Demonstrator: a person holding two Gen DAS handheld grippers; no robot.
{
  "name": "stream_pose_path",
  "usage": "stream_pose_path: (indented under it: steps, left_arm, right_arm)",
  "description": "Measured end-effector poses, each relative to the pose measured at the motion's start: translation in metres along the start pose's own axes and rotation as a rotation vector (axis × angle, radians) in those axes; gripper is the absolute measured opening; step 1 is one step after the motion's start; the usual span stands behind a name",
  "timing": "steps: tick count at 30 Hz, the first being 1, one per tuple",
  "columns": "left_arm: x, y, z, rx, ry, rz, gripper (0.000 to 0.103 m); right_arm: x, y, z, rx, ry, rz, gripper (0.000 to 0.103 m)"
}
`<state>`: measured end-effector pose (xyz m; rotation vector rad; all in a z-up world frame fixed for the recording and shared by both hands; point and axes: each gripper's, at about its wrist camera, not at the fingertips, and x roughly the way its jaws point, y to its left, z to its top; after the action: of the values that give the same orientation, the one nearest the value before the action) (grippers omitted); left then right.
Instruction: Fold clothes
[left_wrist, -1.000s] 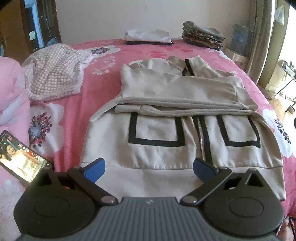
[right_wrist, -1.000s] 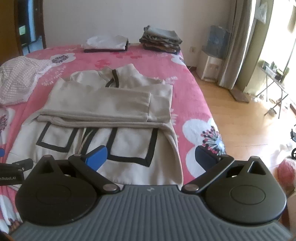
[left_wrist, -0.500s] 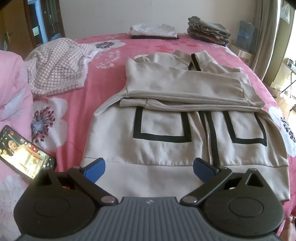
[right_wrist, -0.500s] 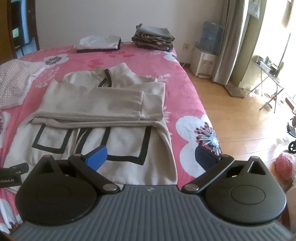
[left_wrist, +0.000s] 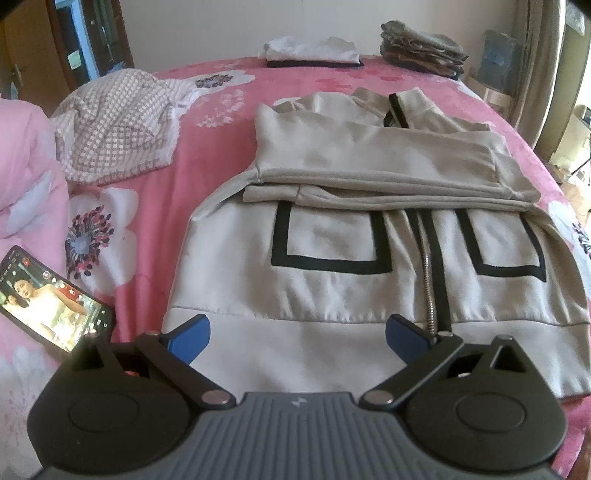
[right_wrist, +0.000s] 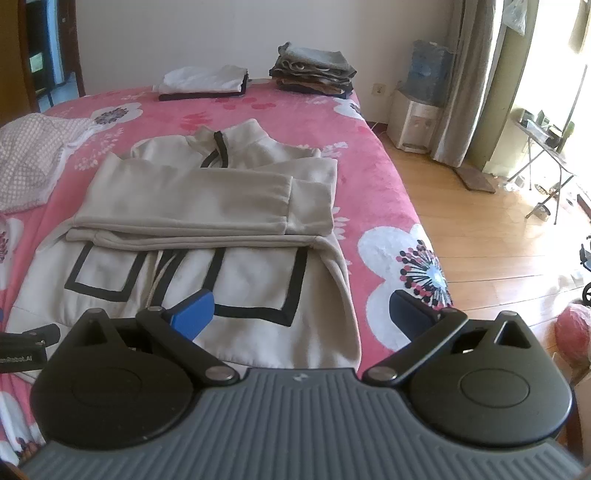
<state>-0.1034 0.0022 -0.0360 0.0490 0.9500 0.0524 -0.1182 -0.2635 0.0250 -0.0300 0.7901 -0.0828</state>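
A beige zip jacket with black pocket outlines lies flat on the pink floral bed, both sleeves folded across its chest. It also shows in the right wrist view. My left gripper is open and empty, hovering over the jacket's bottom hem near its left corner. My right gripper is open and empty above the hem's right corner. Neither touches the cloth.
A checked garment lies crumpled at the left. A phone with a lit screen lies by the left gripper. Folded stacks sit at the bed's far end. The bed edge and wooden floor are to the right.
Both grippers have moved slightly forward and down toward the jacket's hem. The jacket has not moved and both grippers stay open.
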Motion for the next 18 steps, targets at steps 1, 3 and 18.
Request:
stream_pose_path:
  steps: [1,3,18]
  left_arm:
    - [0.002,-0.001,0.000,0.001,0.005,0.003,0.102]
    - [0.006,-0.003,0.001,0.009,0.014,0.003,0.102]
    - [0.042,-0.022,0.012,0.065,0.054,-0.002,0.102]
  right_arm:
    - [0.002,0.000,0.000,0.000,0.002,0.003,0.102]
    - [0.005,-0.001,-0.001,-0.002,0.008,0.008,0.102]
    - [0.055,0.003,-0.005,0.011,0.138,0.072,0.102]
